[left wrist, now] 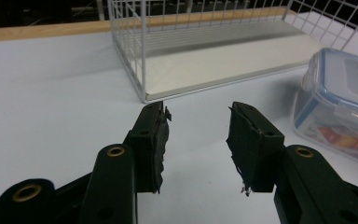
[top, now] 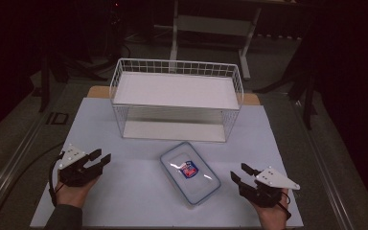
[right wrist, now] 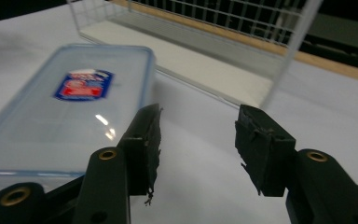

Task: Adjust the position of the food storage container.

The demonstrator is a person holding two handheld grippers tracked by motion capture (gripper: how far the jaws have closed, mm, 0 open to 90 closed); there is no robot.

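A clear plastic food container (top: 190,172) with a blue-rimmed lid and a red and blue label lies flat on the white table mat (top: 124,191), in front of a white wire rack (top: 172,63). My left gripper (top: 103,155) rests at the mat's left, open, nothing between its jaws. In the left gripper view, the left gripper (left wrist: 196,112) points at the rack's corner (left wrist: 142,88), with the container (left wrist: 340,102) off to the right. My right gripper (top: 238,171) is open and empty to the right of the container. In the right gripper view, the right gripper (right wrist: 198,112) has the container (right wrist: 65,107) beside its left jaw.
The wire rack has two white shelves and stands at the back of the mat, with a wooden table edge (top: 98,91) behind it. A table frame (top: 211,24) stands in the dark room beyond. A person's hands hold both grippers at the front edge.
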